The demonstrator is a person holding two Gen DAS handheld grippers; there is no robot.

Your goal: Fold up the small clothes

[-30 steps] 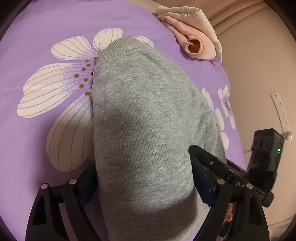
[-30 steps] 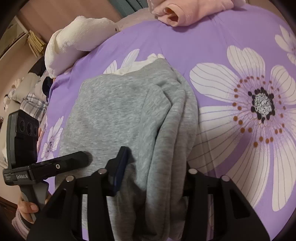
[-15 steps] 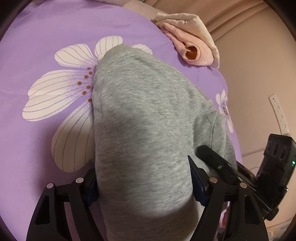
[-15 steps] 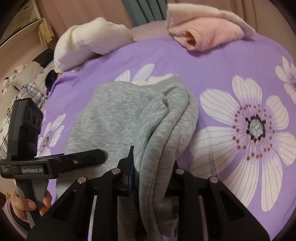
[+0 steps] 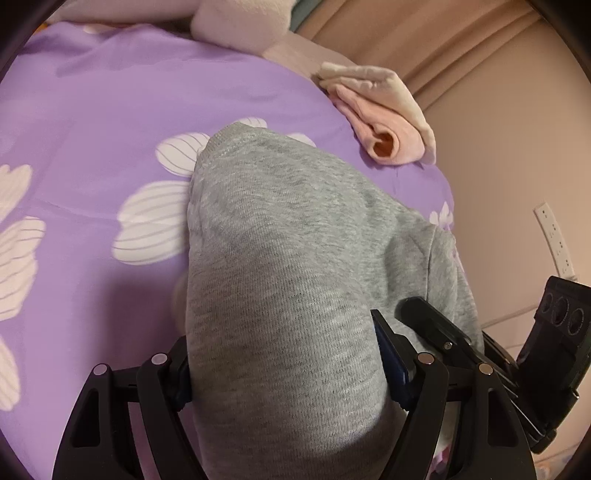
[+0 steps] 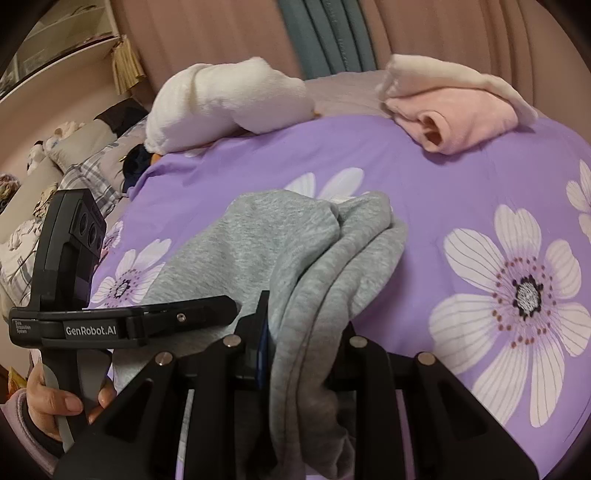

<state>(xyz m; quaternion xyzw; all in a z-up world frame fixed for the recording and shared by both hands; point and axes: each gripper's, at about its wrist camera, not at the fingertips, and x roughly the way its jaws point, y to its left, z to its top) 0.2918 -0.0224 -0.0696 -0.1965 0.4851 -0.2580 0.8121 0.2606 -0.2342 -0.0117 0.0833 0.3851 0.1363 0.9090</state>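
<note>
A grey sweatshirt (image 5: 288,258) lies partly lifted over the purple flowered bedsheet (image 5: 92,122). My left gripper (image 5: 280,365) holds a wide fold of it between its jaws. My right gripper (image 6: 306,350) is shut on a bunched edge of the same grey sweatshirt (image 6: 258,240), which hangs down between the fingers. The left gripper (image 6: 122,325) shows at the left of the right wrist view, held by a hand. The right gripper (image 5: 461,343) shows at the lower right of the left wrist view.
A folded pink garment (image 5: 380,110) lies at the far edge of the bed; it also shows in the right wrist view (image 6: 454,107). A white plush cushion (image 6: 229,103) lies at the back. Curtains (image 6: 325,33) and a wall socket strip (image 5: 554,236) stand beyond.
Both grippers have lifted and drawn back with the grey sweatshirt. The right gripper's jaws closed tighter on the bunched edge. More of the far bed and curtains is in view.
</note>
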